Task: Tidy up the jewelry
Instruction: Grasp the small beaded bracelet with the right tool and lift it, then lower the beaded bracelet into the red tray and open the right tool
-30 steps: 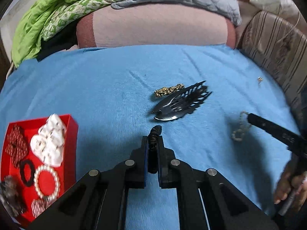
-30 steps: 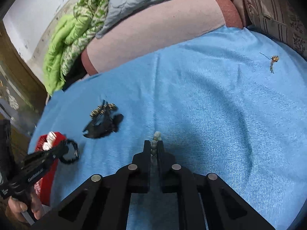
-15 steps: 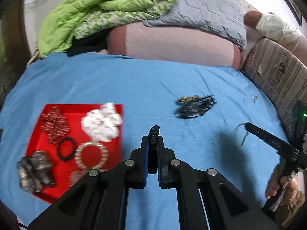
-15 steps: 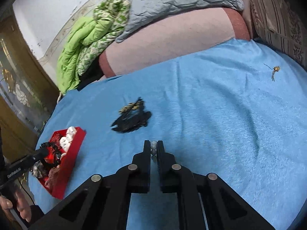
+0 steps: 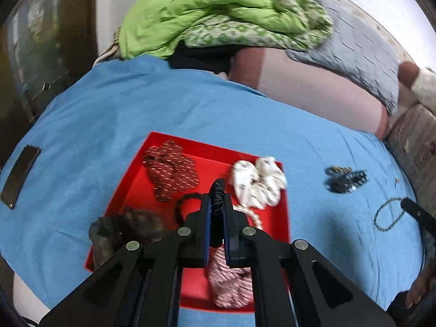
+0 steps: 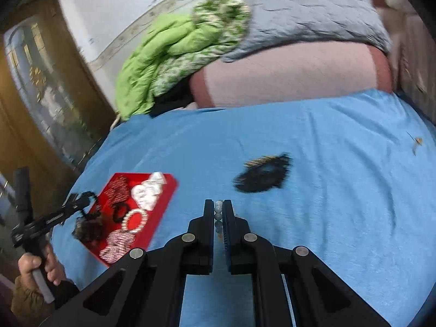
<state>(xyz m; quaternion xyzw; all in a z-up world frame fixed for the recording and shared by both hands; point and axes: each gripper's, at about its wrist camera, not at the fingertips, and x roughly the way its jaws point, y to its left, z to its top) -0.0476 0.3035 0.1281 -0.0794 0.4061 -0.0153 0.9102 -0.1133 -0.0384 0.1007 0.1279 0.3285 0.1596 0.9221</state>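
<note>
the left gripper [image 5: 217, 204] pinches a black hair tie [image 5: 218, 190] above the red tray [image 5: 169, 139] on the blue sheet [image 5: 109, 103]. the right gripper [image 6: 218, 214] grips a bead bracelet [image 6: 218, 209] over the sheet, right of the tray, near a black clip [image 6: 261, 177].

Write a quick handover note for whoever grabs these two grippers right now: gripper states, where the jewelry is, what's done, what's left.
Left gripper: shut on a black twisted hair tie, above the red tray.
Right gripper: shut on a pale beaded bracelet, above the blue bedsheet.
Done: white flower clip, pearl bracelet, black ring band and other pieces lie in the tray.
Left: release both held items into the tray, then collect the black claw clip and small gold earring from the sheet.
</note>
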